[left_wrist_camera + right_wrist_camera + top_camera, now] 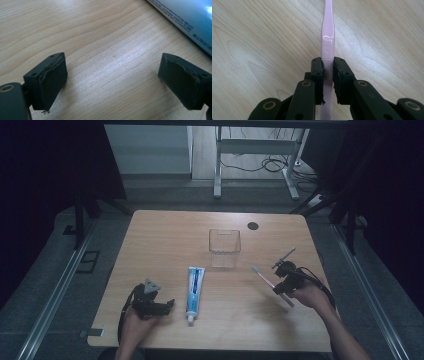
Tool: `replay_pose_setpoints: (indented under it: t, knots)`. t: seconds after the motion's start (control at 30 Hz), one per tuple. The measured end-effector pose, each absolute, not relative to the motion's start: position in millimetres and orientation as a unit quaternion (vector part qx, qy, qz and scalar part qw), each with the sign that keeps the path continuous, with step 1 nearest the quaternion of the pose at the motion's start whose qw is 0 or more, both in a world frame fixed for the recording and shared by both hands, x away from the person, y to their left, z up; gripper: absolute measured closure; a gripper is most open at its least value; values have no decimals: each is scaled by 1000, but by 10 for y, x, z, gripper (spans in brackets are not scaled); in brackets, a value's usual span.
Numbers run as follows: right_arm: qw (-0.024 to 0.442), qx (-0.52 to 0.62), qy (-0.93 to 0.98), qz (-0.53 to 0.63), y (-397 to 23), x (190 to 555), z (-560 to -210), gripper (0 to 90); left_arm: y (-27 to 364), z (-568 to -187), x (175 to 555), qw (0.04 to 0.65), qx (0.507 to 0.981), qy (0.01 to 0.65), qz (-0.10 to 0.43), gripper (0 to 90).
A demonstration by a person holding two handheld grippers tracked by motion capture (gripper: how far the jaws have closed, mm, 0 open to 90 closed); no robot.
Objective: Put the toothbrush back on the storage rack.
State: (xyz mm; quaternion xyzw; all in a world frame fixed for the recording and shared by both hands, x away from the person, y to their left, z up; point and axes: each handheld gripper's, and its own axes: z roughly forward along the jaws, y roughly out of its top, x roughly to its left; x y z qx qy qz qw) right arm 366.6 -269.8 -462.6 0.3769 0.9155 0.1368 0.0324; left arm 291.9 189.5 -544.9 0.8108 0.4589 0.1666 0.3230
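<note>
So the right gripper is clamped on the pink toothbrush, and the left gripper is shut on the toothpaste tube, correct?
Not quite. The right gripper is clamped on the pink toothbrush, but the left gripper is open and holds nothing. The left gripper view shows its jaws wide apart over bare table, with the toothpaste tube lying off to one side, untouched.

The high view was dim and bluish, with near-black surroundings at 9 and 3 o'clock and a brighter floor patch at 12. The wooden surface [165, 240] looked evenly lit, with faint shadows. Both gripper views were brighter and warmer. Glare streaked the pink toothbrush handle [328, 37], and a highlight marked the toothpaste tube [190, 17] at 2 o'clock.
</note>
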Motion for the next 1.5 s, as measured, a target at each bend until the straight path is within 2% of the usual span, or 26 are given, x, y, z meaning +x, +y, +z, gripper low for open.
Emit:
replay_pose_setpoints:
  t: [0.67, 1.5]
  knots:
    - [66, 377, 893, 237, -2808, 3590, -4350, 785, 1895, -5449, 2919, 323, 811, 459, 166, 87]
    - [116, 363, 860, 339, -2678, 3636, -4075, 785, 1894, -5451, 2923, 325, 810, 458, 168, 87]
